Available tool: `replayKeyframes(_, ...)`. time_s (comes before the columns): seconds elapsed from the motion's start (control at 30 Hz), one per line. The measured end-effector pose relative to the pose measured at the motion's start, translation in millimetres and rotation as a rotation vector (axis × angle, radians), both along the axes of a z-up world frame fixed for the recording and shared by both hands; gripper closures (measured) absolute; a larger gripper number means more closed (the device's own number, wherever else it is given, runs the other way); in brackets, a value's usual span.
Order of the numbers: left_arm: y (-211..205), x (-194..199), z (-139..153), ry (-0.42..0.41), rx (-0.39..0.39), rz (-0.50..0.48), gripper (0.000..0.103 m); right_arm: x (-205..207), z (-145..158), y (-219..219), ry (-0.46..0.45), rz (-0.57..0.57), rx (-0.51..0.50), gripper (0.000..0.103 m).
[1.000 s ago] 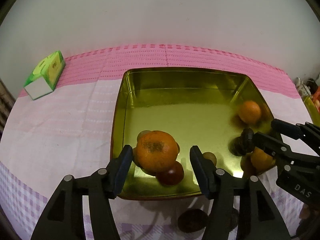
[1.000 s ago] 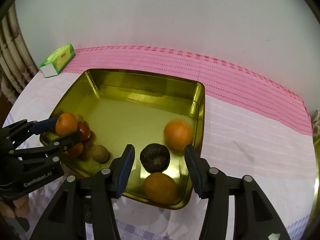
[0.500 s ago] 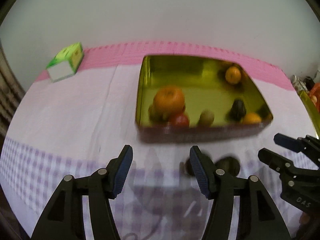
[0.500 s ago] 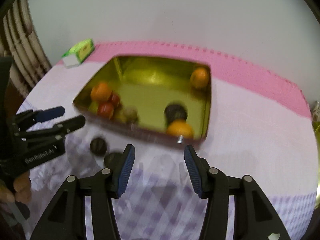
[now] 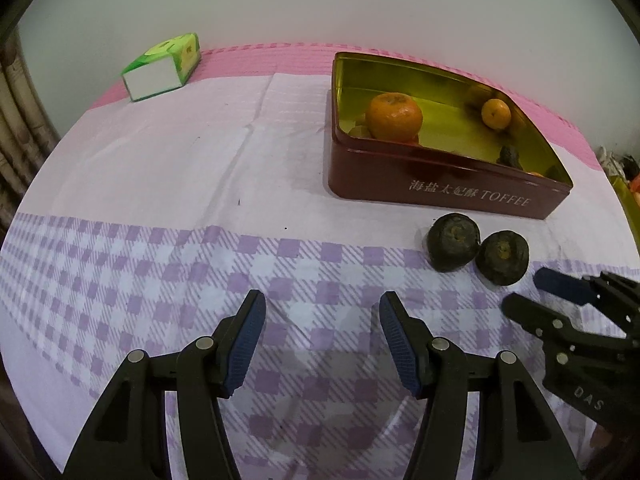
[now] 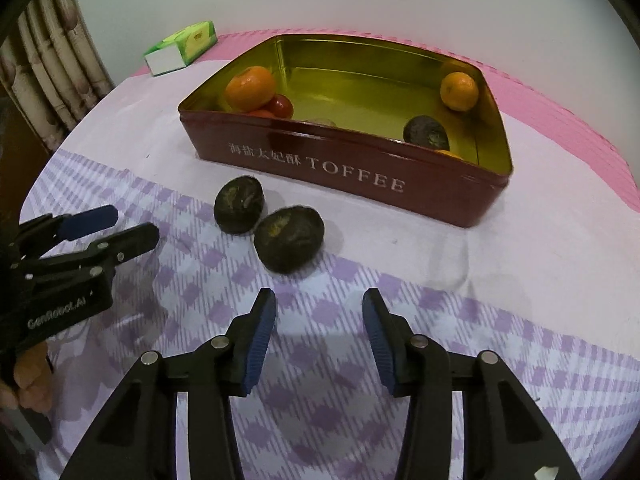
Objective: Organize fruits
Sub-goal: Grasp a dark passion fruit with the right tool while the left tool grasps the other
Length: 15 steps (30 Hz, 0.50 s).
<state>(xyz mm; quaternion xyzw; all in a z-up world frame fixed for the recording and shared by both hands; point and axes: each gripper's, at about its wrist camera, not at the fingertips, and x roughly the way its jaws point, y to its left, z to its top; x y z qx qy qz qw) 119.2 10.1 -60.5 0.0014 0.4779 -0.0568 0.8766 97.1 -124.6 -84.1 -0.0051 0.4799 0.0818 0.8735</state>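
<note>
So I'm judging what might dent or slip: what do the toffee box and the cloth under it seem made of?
The toffee box looks like thin metal: glossy maroon outside, mirror-like gold inside reflecting the fruit. The cloth seems a soft woven fabric, matte, with creases and a printed check, though a coated cloth cannot be ruled out.

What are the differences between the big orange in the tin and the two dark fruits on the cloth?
The big orange is bright orange; the two dark fruits are almost black with yellowish patches.
The orange lies inside the tin, resting on smaller fruits at one corner; the dark fruits lie outside, on the checked cloth before the tin's lettered wall.
The orange's skin looks smooth, the dark fruits' rough.
All three are roundish, and no gripper holds them.
</note>
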Motion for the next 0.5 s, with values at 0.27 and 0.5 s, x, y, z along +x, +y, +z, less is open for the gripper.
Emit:
replayKeyframes(0.27,-3.6,-5.0,-5.3,-0.022,0.031,-0.01,0.043,15.9,0.1,15.7,-0.026,0.018,-0.046,0.06)
replayKeyframes(0.5,-1.8,-4.8,-6.1,-0.026,0.031,-0.004,0.042,24.1,0.7,20.3,-0.048,0.014,-0.053,0.068)
